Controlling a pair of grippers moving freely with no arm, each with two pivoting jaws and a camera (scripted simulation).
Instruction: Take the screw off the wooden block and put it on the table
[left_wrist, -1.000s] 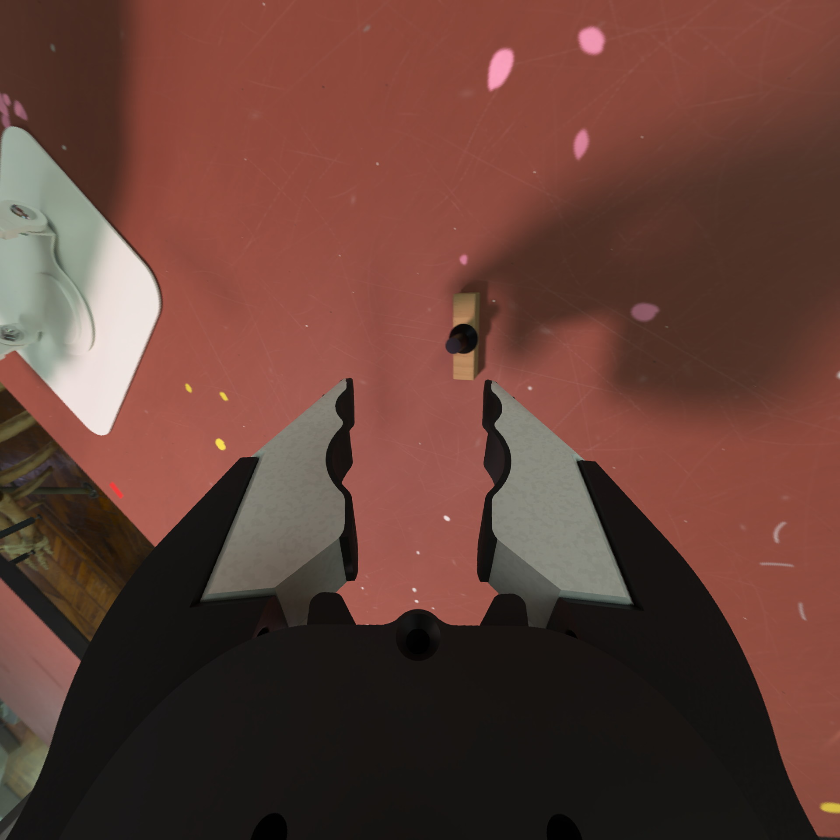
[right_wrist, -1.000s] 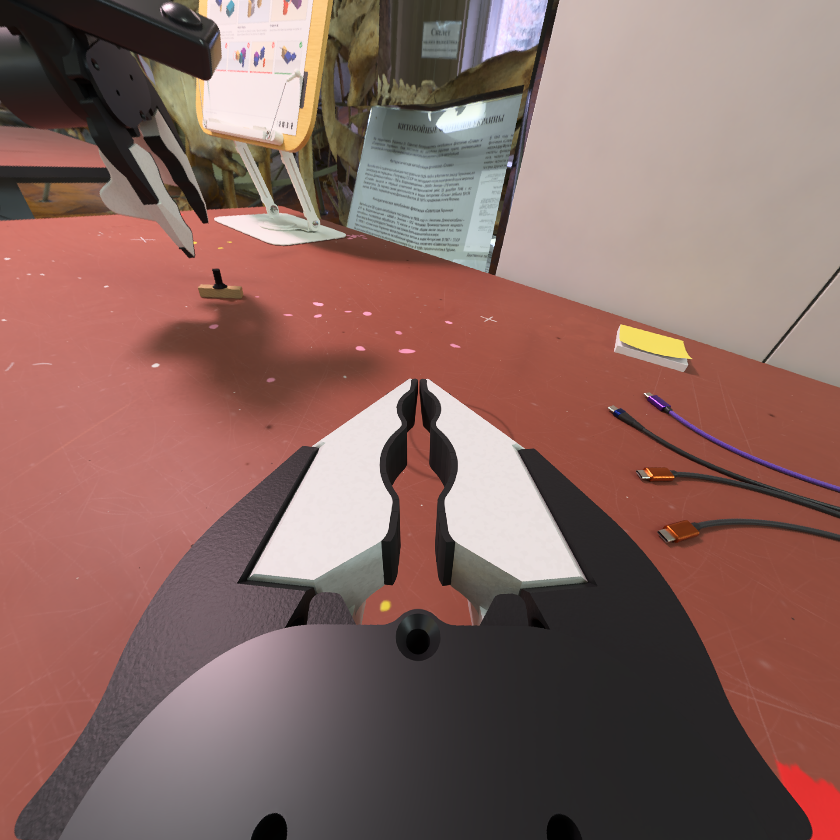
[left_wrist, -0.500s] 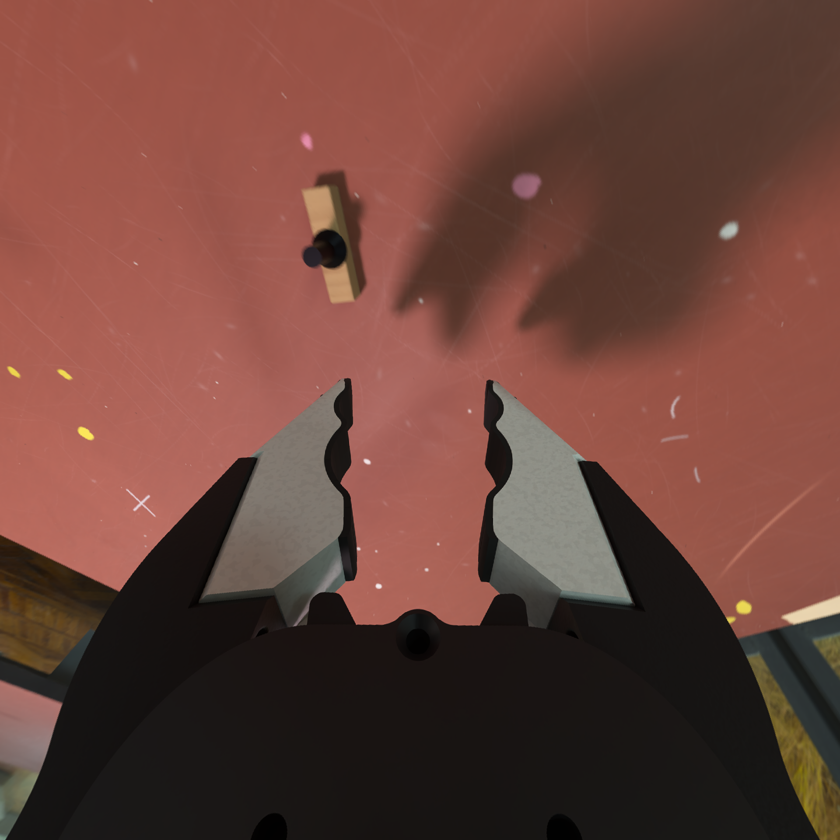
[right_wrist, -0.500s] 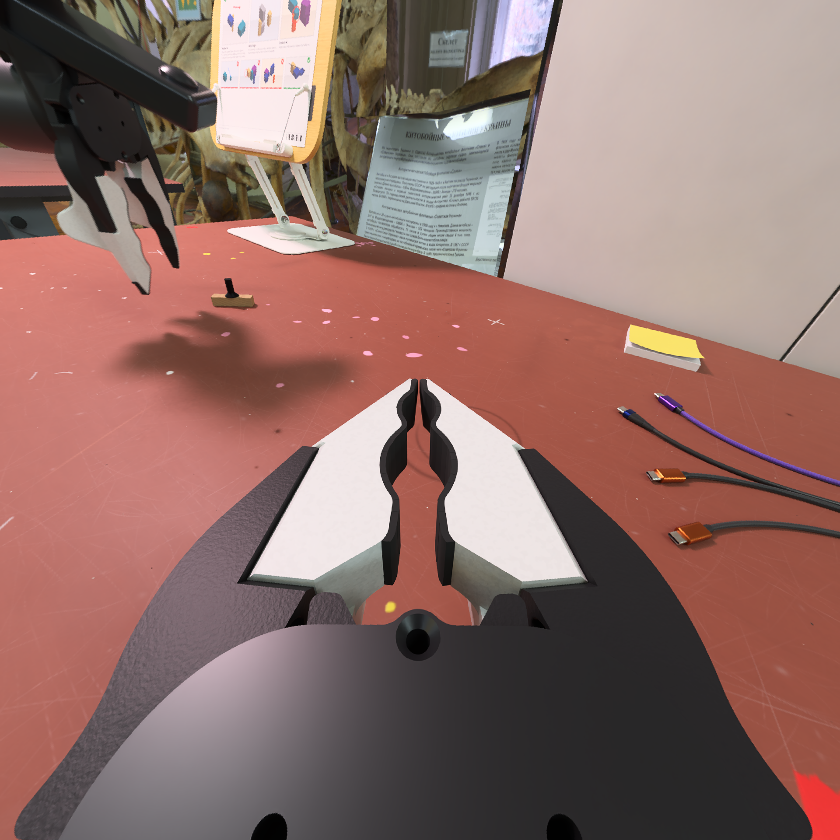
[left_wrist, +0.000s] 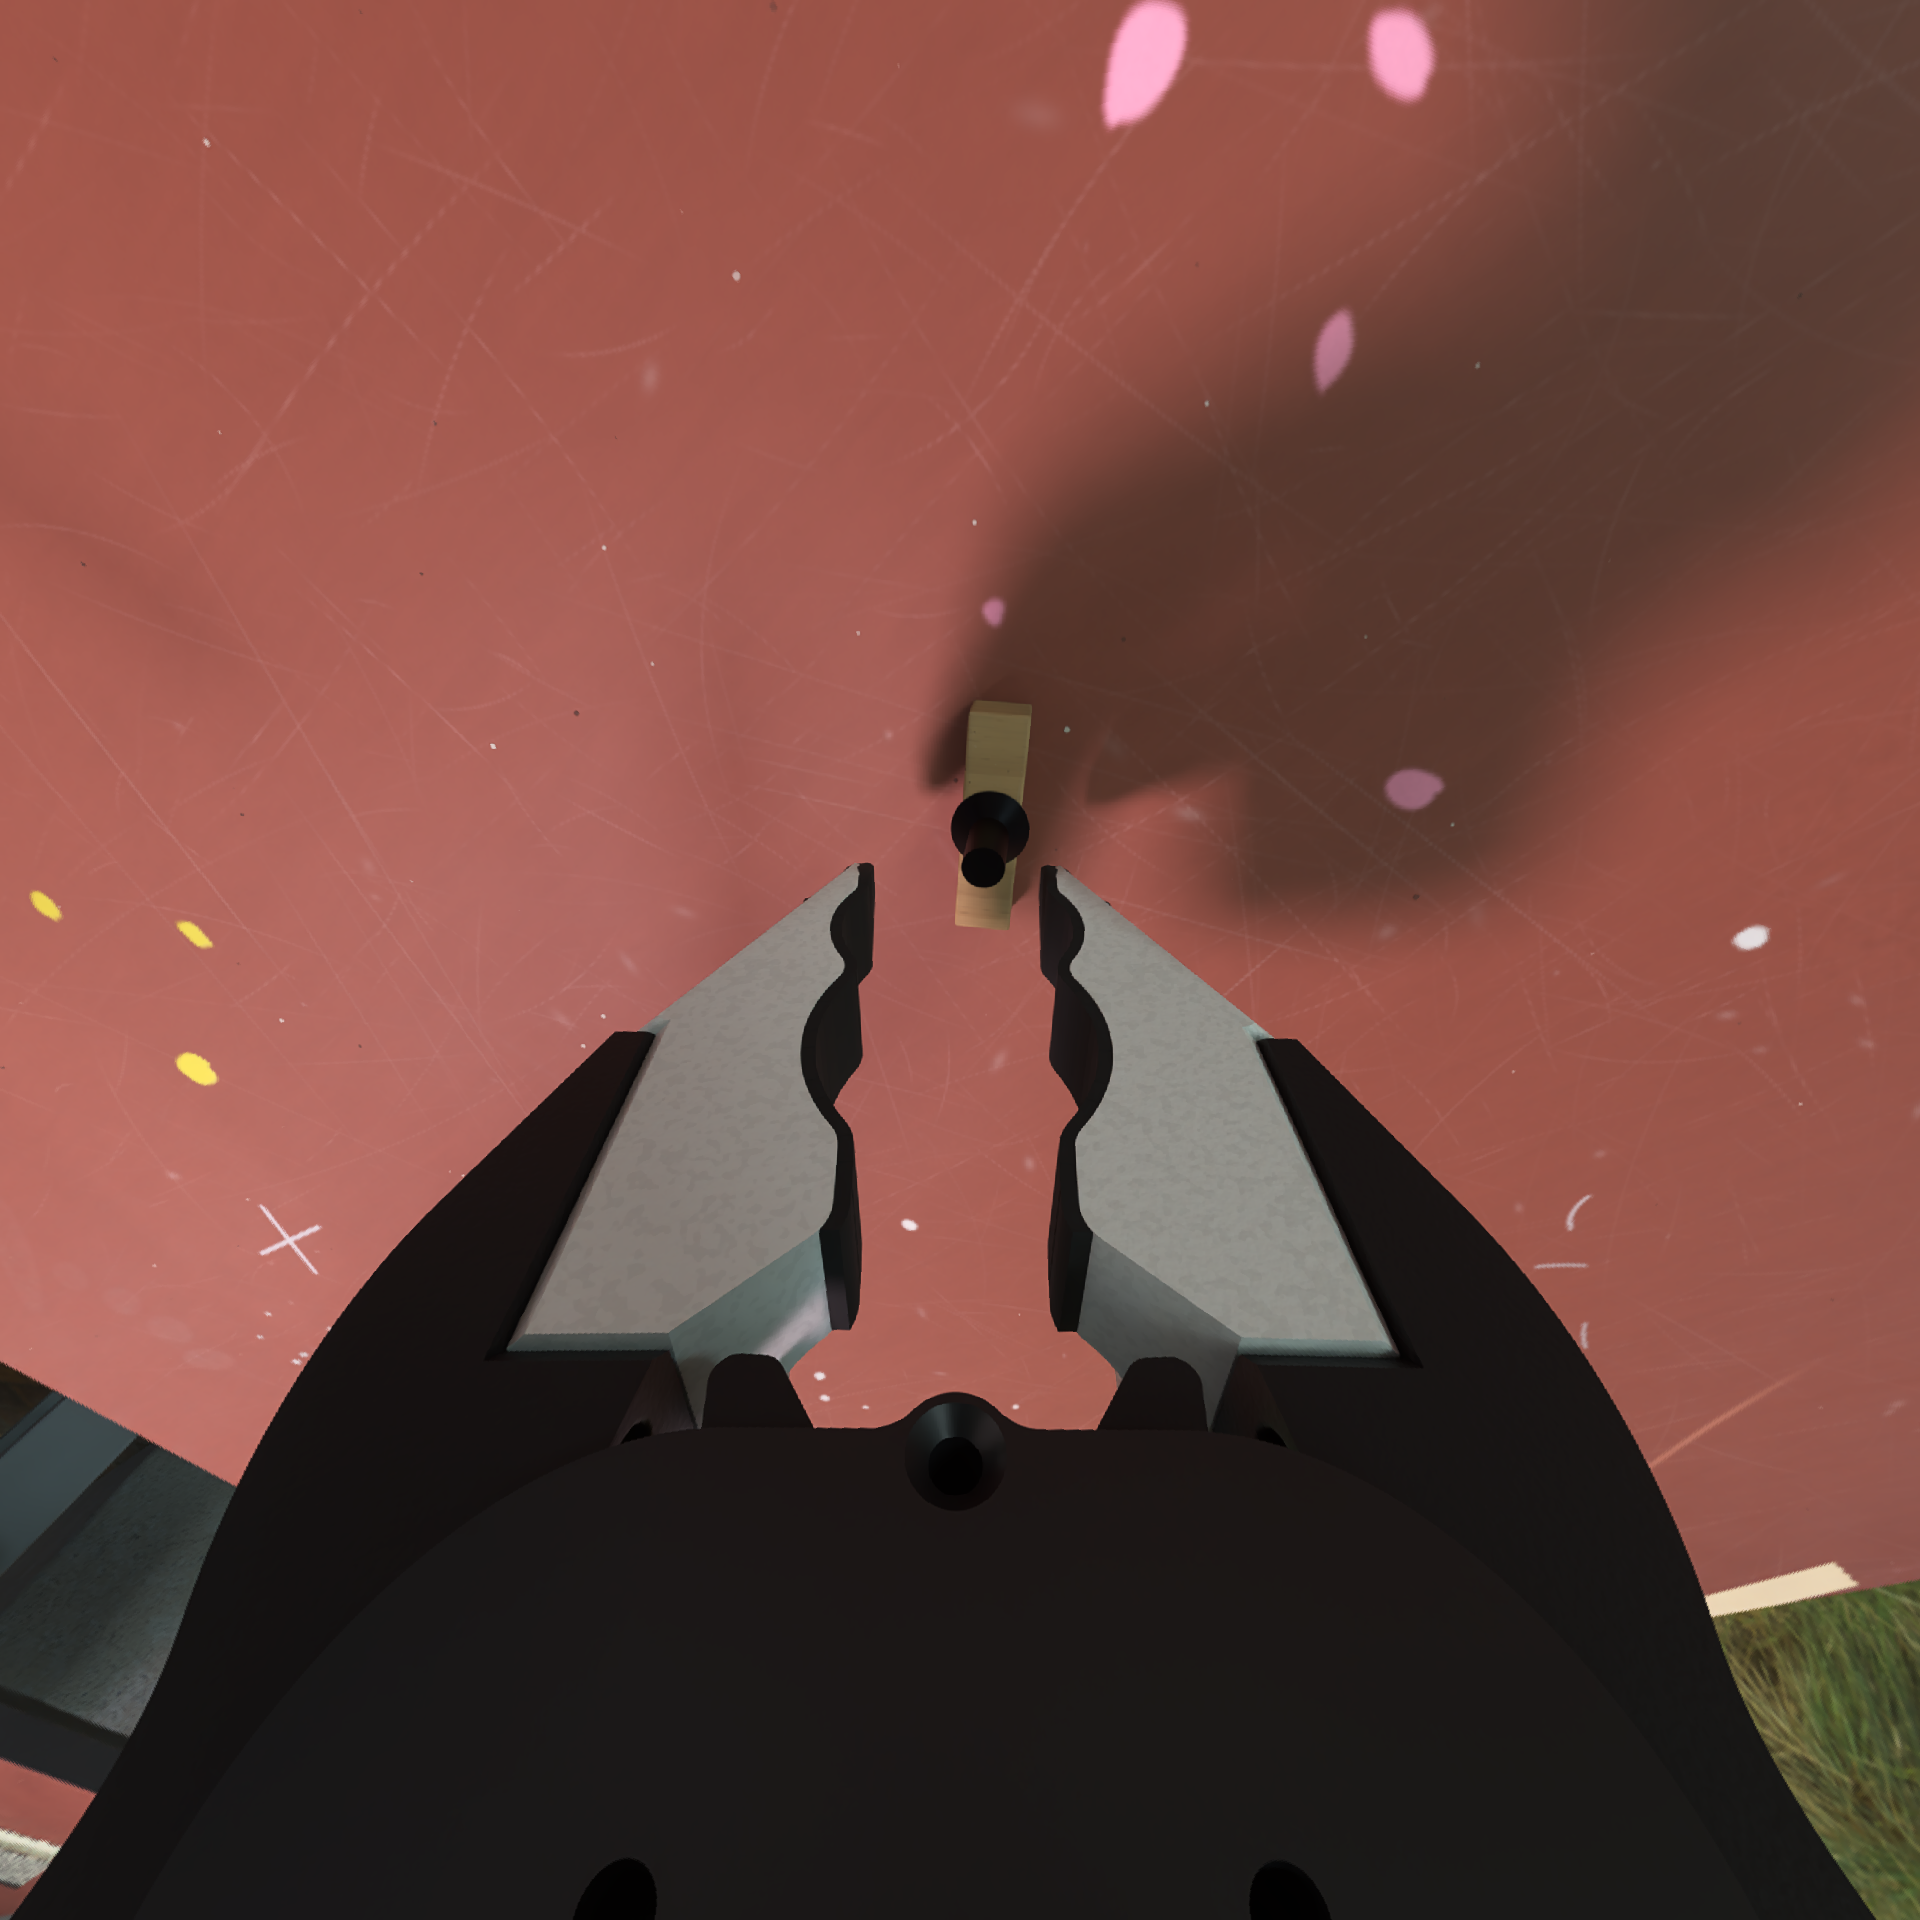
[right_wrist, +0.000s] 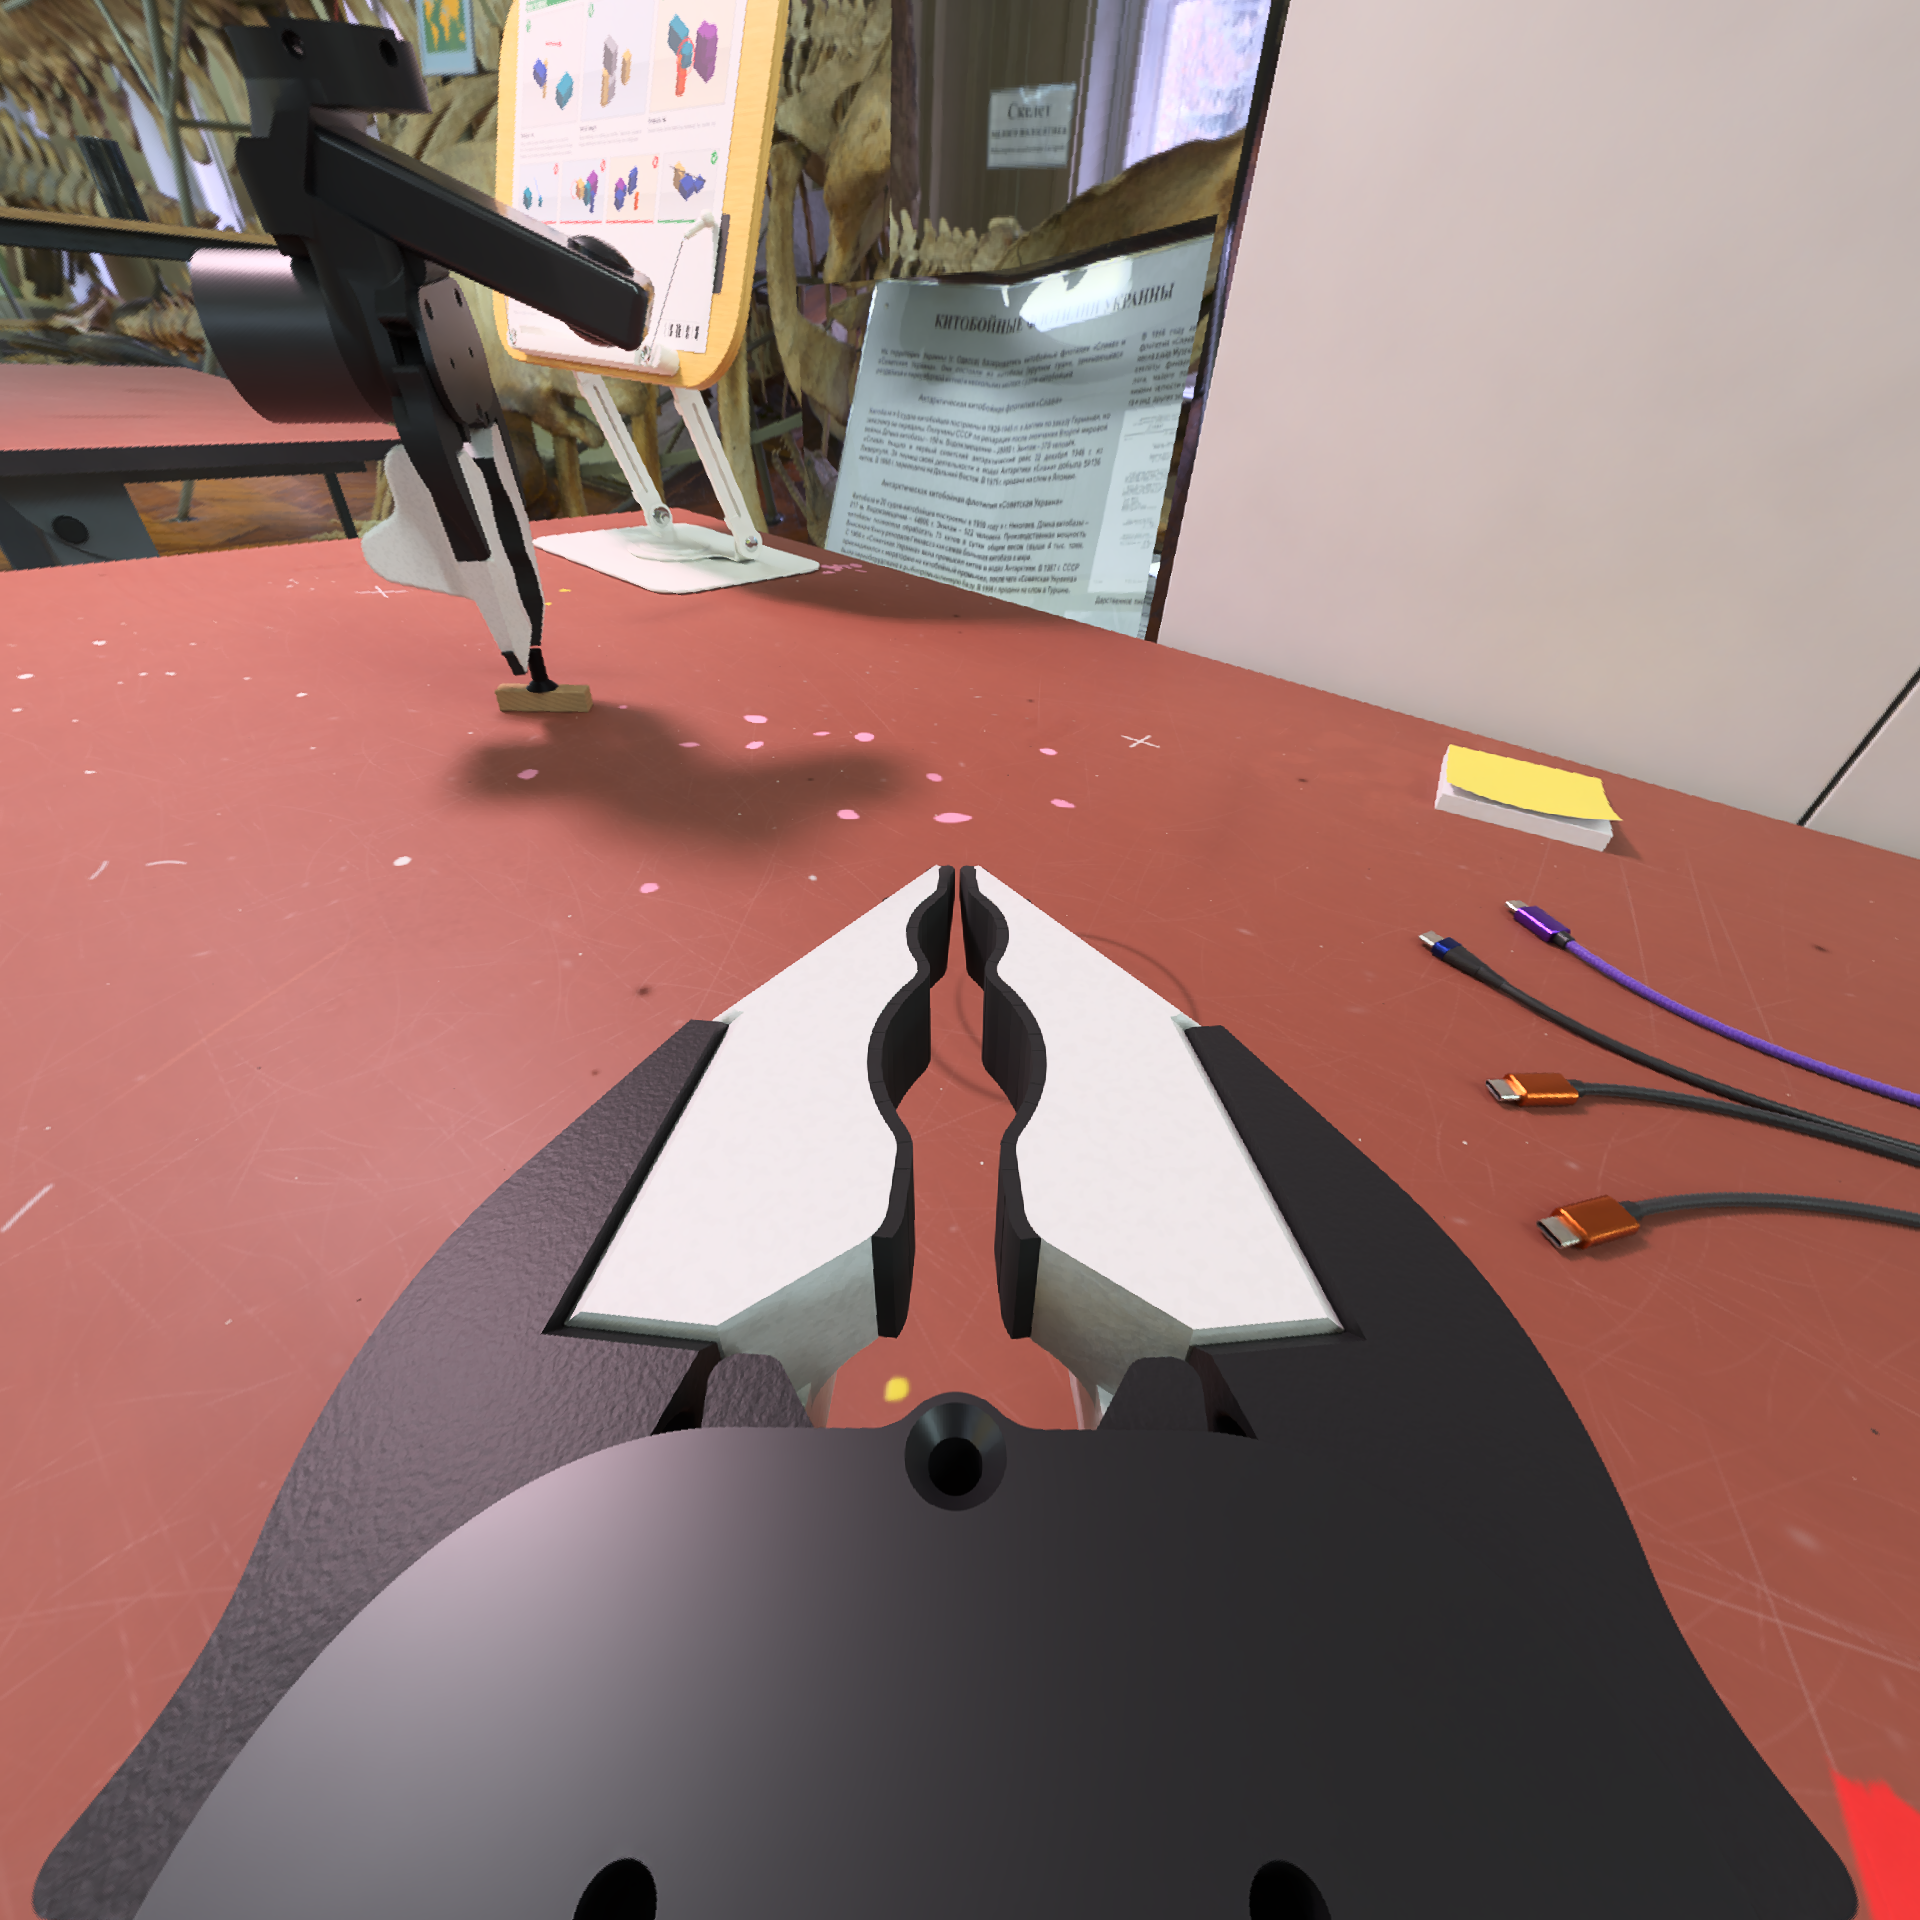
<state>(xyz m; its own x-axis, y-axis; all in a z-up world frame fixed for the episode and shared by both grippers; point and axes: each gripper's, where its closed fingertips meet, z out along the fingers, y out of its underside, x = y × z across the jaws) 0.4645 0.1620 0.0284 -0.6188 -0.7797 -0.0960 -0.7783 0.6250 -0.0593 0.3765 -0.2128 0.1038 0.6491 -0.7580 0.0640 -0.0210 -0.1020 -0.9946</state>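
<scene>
A small wooden block (left_wrist: 997, 764) lies on the red table (left_wrist: 520, 623) with a black screw (left_wrist: 987, 840) standing up out of it. My left gripper (left_wrist: 956, 878) is open and points down at the block, its fingertips just short of the screw on either side. In the right wrist view the left gripper (right_wrist: 520, 649) hangs over the block (right_wrist: 543, 698), its tips at the screw (right_wrist: 540, 681). My right gripper (right_wrist: 954, 878) is shut and empty, low over the table, far from the block.
A picture board on a white stand (right_wrist: 675, 551) and a leaning printed sheet (right_wrist: 1008, 447) are at the back. A yellow notepad (right_wrist: 1522, 795) and several cables (right_wrist: 1662, 1049) lie to the right. The table edge (left_wrist: 1777, 1590) shows at the lower right in the left wrist view.
My left gripper has swung back over the block and come down, so the screw now lies just beyond its open fingertips. The right gripper has stayed shut, almost still.
</scene>
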